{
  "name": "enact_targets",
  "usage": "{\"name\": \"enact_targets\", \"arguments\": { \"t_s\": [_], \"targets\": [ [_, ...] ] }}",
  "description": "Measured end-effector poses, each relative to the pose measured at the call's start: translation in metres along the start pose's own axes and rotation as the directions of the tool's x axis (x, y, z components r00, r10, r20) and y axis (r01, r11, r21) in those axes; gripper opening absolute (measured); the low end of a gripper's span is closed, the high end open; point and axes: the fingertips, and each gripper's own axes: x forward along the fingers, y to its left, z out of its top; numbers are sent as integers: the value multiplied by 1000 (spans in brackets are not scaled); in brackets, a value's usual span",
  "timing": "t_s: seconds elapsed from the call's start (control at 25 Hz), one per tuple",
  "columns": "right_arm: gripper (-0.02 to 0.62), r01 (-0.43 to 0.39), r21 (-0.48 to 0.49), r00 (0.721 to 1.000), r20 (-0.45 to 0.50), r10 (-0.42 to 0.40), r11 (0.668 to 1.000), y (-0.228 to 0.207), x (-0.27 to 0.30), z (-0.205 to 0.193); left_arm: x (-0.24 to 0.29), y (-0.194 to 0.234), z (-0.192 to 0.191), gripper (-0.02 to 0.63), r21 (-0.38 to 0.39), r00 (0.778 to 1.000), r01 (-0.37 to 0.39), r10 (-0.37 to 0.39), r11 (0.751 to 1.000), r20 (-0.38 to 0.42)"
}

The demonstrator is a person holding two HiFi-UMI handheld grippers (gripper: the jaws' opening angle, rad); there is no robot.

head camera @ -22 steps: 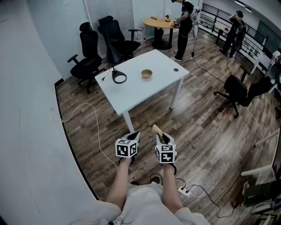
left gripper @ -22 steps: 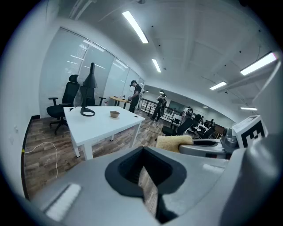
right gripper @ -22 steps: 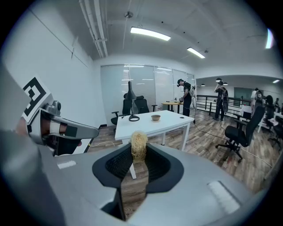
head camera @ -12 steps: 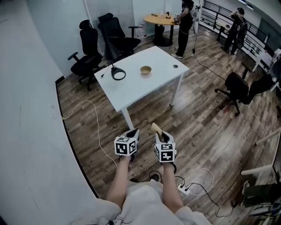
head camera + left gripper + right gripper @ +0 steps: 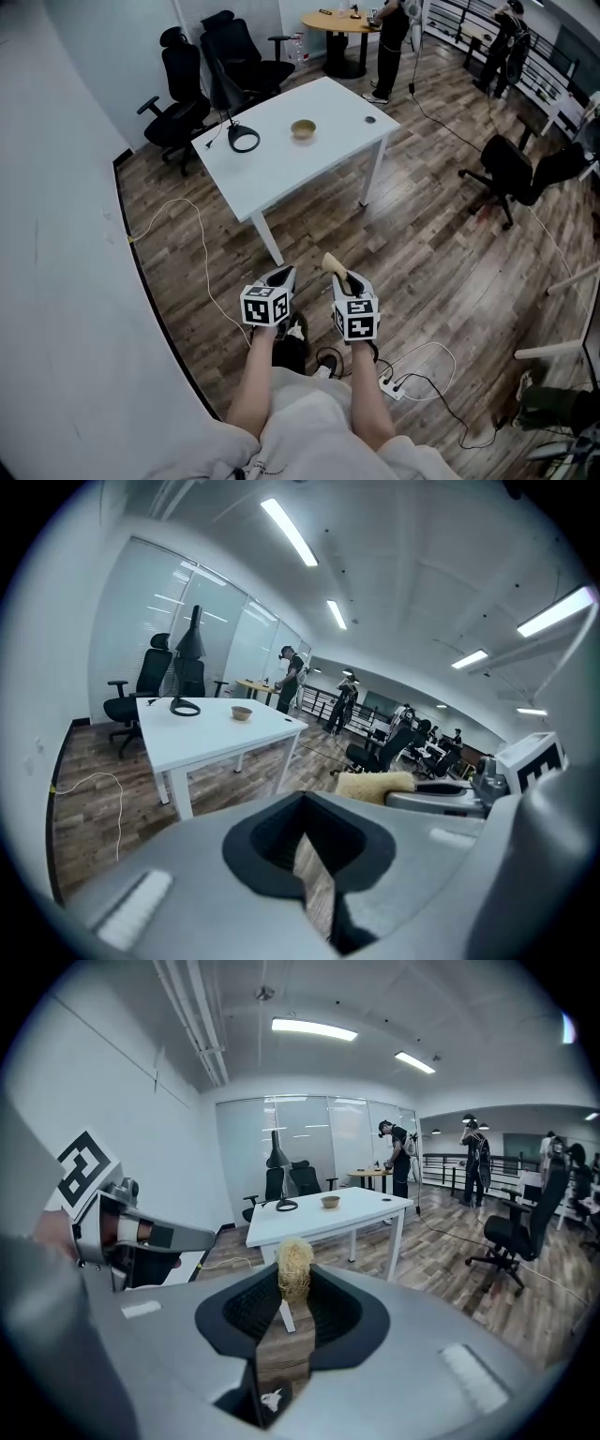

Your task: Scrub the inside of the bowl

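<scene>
The white rectangular worktop (image 5: 309, 164) and the small tan bowl (image 5: 303, 128) on it now sit higher in the head view than a moment earlier, well apart from both grippers. The right gripper (image 5: 343, 276) has its fingers clenched on a straw-coloured fibrous scrubber (image 5: 294, 1265), while the left gripper (image 5: 283, 275) has its fingers pressed together on nothing. The bowl's inside is too small to make out.

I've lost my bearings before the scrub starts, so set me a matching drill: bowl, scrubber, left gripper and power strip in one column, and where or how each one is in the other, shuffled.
Things:
1. bowl
2. scrubber
3. left gripper
4. power strip

Places or states:
A. lying on the floor by the person's feet
B. standing on the white table, far from both grippers
C. clamped in the right gripper
D. jaws together, nothing between them

Pairs: 1-B, 2-C, 3-D, 4-A
</scene>
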Motion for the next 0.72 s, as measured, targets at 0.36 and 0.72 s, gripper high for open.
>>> {"name": "enact_targets", "arguments": {
  "t_s": [0.36,0.72],
  "targets": [
    [110,-7,36,1000,-2,8,999,-31,26,21,34,10,45,0,3,999,22,-23,1000,49],
    [110,-11,77,998,-53,15,997,-63,79,42,74,45,89,0,-28,997,8,-6,1000,77]
  ]
}}
